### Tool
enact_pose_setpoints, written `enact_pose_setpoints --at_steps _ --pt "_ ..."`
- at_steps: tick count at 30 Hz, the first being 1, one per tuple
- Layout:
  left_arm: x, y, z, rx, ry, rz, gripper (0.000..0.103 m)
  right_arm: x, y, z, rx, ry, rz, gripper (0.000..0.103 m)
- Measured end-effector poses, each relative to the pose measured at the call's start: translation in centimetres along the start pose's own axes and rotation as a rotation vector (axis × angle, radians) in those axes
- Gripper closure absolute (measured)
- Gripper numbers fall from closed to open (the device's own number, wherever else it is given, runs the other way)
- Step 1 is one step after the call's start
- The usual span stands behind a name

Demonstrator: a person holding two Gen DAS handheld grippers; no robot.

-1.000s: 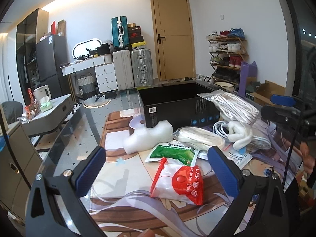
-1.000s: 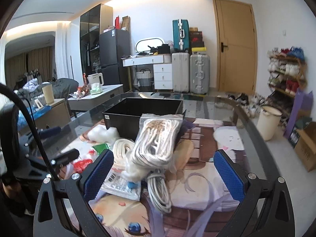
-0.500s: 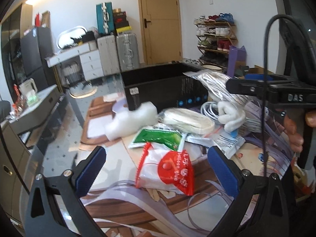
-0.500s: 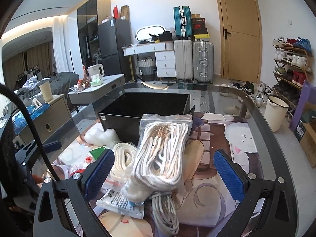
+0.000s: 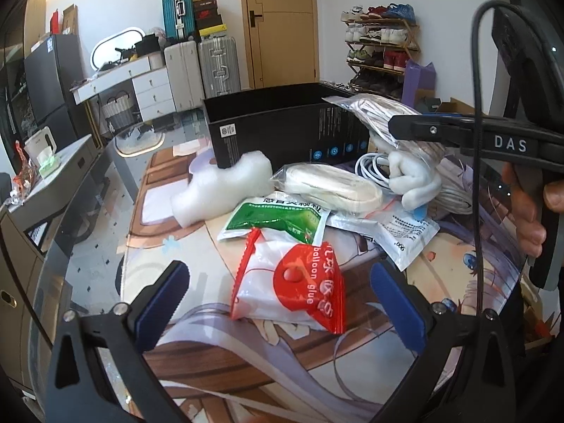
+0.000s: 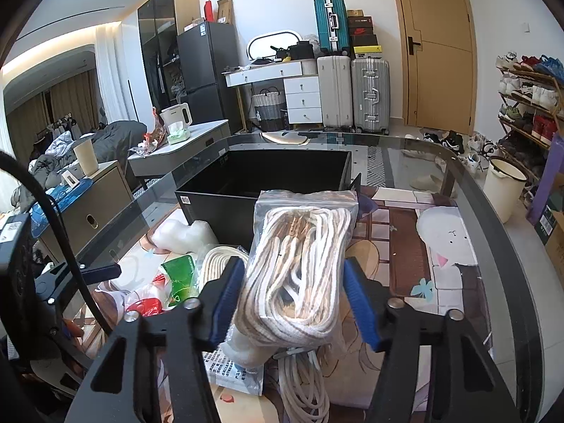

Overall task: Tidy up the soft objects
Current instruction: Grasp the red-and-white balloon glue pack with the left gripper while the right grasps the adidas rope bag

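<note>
Clear plastic crinkles as the right tool (image 6: 292,299) closes on the bagged rope bundle (image 6: 299,271) between its pads; grip its middle, then lift toward the black box (image 6: 261,190) ahead. Left tool (image 5: 278,303) hangs released.

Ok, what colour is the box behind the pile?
Black box, best seen in the right wrist view.

Both handheld tools are matte black plastic. The left gripper (image 5: 278,303) has two angular black arms, each ending in a blue ribbed pad, with silver screws at the joints. The right gripper (image 6: 292,303) is built the same way: blue pads on black arms, round silver screw heads near. Its side carries white letters "DAS", and a thin black cable (image 5: 476,162) loops over it.
</note>
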State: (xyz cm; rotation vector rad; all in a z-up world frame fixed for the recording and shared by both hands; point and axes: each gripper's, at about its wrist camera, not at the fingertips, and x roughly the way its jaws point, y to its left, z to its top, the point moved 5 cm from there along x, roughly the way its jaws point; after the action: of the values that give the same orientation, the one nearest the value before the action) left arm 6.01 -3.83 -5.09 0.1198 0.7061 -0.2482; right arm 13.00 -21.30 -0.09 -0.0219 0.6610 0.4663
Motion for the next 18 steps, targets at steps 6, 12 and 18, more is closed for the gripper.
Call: enact_pose_setpoints --at_steps 6,12,18 --pt "0.8 0.7 -0.7 -0.063 0.065 -0.069 0.001 -0.4 0.3 -0.2 -0.014 -0.012 0.001 0.058" --pt "0.9 0.6 -0.9 -0.060 0.064 -0.085 0.017 -1.1 0.8 -0.6 -0.033 -0.020 0.015 0.060" --pt "0.7 0.6 -1.0 -0.049 0.046 -0.084 0.043 -2.1 1.5 -0.8 -0.054 -0.037 0.030 0.060"
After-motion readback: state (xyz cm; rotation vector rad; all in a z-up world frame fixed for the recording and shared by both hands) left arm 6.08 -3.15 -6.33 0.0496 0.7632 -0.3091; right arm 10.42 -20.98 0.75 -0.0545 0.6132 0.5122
